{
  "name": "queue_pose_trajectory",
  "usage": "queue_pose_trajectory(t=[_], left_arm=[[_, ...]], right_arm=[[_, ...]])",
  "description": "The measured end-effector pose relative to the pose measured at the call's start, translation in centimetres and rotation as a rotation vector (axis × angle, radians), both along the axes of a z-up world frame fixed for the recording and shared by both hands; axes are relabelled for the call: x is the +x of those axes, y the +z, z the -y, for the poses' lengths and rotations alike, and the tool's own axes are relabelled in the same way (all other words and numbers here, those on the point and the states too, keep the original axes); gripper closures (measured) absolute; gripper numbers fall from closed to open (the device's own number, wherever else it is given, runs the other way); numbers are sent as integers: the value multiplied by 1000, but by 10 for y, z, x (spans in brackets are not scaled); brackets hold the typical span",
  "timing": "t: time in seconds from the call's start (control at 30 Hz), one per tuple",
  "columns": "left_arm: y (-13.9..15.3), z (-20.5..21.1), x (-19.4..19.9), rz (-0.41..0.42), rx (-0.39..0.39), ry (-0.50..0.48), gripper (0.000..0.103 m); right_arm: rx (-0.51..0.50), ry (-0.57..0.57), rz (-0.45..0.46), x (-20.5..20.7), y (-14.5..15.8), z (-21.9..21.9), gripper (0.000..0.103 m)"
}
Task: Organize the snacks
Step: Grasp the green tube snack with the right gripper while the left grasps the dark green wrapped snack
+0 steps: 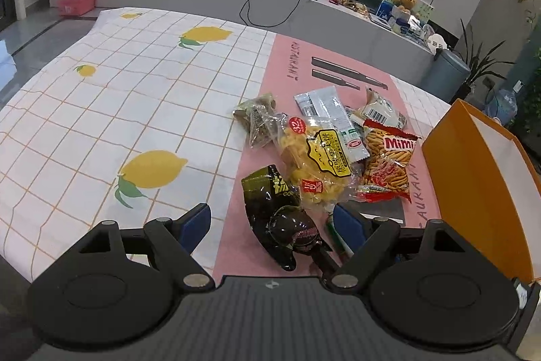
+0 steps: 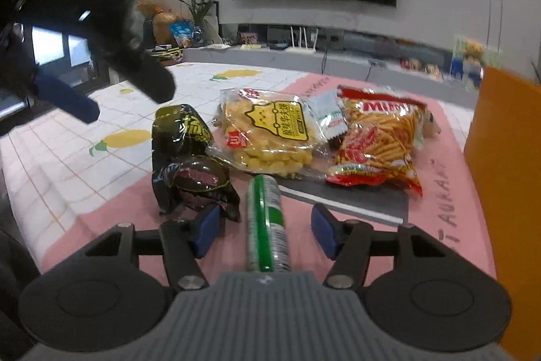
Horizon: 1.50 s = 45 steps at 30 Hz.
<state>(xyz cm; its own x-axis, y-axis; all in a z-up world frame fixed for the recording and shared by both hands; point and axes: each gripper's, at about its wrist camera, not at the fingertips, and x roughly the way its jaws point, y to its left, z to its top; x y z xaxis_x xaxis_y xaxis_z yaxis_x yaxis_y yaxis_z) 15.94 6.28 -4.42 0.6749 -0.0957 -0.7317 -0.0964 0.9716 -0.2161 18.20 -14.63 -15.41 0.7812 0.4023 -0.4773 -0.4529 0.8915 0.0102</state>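
Observation:
A pile of snacks lies on the pink mat (image 1: 257, 80): a black packet (image 1: 275, 202), a yellow chips bag (image 1: 318, 164), a red Mimi bag (image 1: 389, 164), a silver packet (image 1: 324, 107), a white packet (image 1: 382, 110) and a brown-green packet (image 1: 257, 120). My left gripper (image 1: 270, 225) is open above the black packet, its fingers on either side. My right gripper (image 2: 265, 232) is open and straddles a green-and-silver stick packet (image 2: 265, 219) lying on the mat (image 2: 446, 225), beside the black packet (image 2: 189, 158). The chips bag (image 2: 270, 134) and the Mimi bag (image 2: 378, 141) lie behind.
An orange box (image 1: 473, 178) stands open at the right of the mat; its wall shows in the right wrist view (image 2: 507, 192). A lemon-print tablecloth (image 1: 118, 110) covers the table to the left. The left gripper (image 2: 67, 100) hangs at the upper left of the right wrist view.

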Motion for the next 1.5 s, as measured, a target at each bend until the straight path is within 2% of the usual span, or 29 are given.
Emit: queue_pose_trajectory(t=[0.1,0.17,0.2,0.23,0.4,0.53,0.67,0.77,0.97,1.13,1.23,1.3,1.37,1.4,1.43,1.47,1.5], left_arm=[[-1,0,0,-8,-3,4,7],[-2,1,0,-10,-4,4,7],[-2,1,0,-12,-3,5,7],[-2,1,1,-13,-1,6,7],[-4,1,1,-21,-6,-1,7],[-7,1,5,-39,-26,-33,7],[-16,0,14,-78,-54,-25,7],[-27,1,22,-124,-66,-11,7],[-39,9,32,-146,-7,15,7],[-51,14,39,-191,-34,9,6],[-53,21,39,-158,17,4,6],[-54,21,40,-142,20,17,6],[-55,18,40,-130,-9,35,13],[-54,16,39,-122,-28,31,26],[-53,16,39,-121,-45,18,46],[-52,15,40,-131,-69,-1,59],[-52,15,40,-149,-83,-9,65]], right_arm=[[16,-12,-12,0,3,3,46],[22,-46,-6,0,2,6,61],[16,-67,2,-1,2,7,75],[8,-85,7,-1,2,8,82],[15,-111,-31,4,8,11,82],[87,-173,-76,10,17,26,82],[111,-184,-47,6,32,36,82],[150,-192,-61,3,41,42,82],[159,-158,-24,-4,53,40,82],[165,-142,-8,-8,60,40,82],[169,-148,1,-9,62,41,82],[168,-154,1,-8,62,41,82],[161,-161,-4,-7,61,41,82],[162,-164,-5,-7,60,41,82],[160,-164,-7,-7,60,41,82],[159,-163,-7,-6,60,41,82],[157,-159,-4,-6,60,40,82]])
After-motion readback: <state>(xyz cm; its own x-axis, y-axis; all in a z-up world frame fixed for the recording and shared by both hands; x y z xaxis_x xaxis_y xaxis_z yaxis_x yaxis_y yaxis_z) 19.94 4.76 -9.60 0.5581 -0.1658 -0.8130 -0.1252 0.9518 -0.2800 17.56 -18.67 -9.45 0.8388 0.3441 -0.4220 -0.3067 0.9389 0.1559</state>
